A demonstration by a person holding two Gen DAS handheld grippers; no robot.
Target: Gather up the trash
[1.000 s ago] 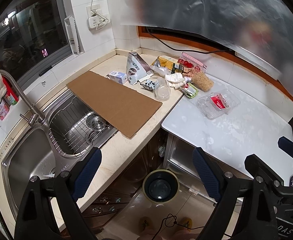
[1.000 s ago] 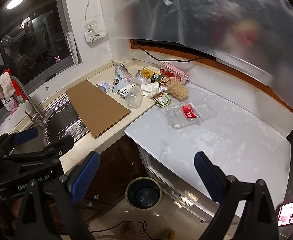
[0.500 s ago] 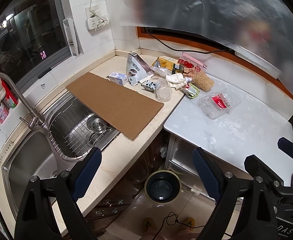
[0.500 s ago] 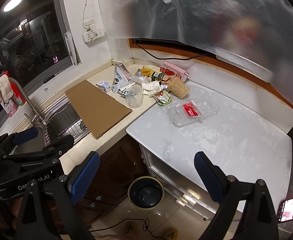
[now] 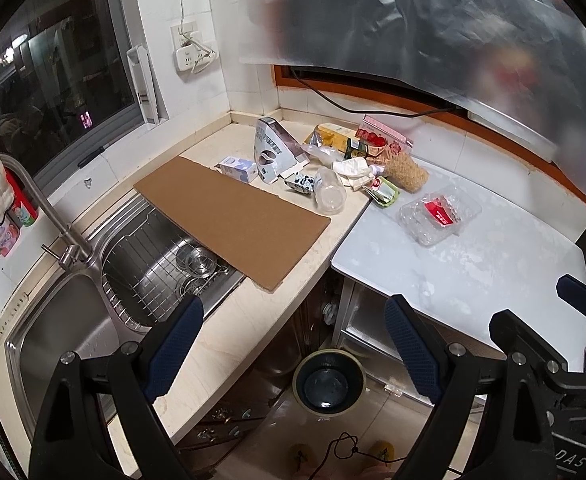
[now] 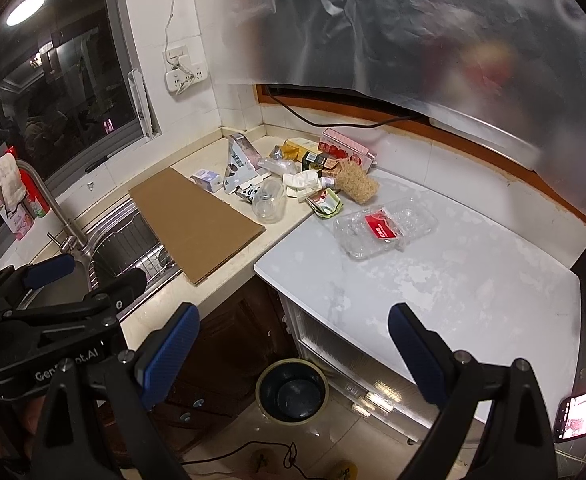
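Almost nothing has moved since the earlier frames: both grippers hang at the same place above the kitchen corner, and only the view has drifted very slightly.

On the table (image 5: pixel 493 268) the largest thing is the flat cardboard sheet (image 5: pixel 233 220), which lies partly over the sink (image 5: pixel 73 320). Next comes the clear plastic tray (image 6: pixel 385 226) with a red label, lying alone on the white part of the table. Behind it the trash is heaped in the corner: a torn carton (image 5: pixel 273 152), a clear plastic cup (image 5: pixel 330 196) on its side, crumpled paper (image 5: pixel 353 170), a small green wrapper (image 5: pixel 385 192). On the floor below stands the bin (image 5: pixel 329 380), open and seemingly empty.

The left gripper (image 5: pixel 293 352) has its jaws spread wide with nothing between them. The right gripper (image 6: pixel 293 356) also stands released and empty.

I judge that no piece is collected yet. What could go wrong: the tray is thin and may buckle or slip out of the jaws; the cup can roll away when touched; and a reach into the heap may push small pieces over the table edge, beside the bin.
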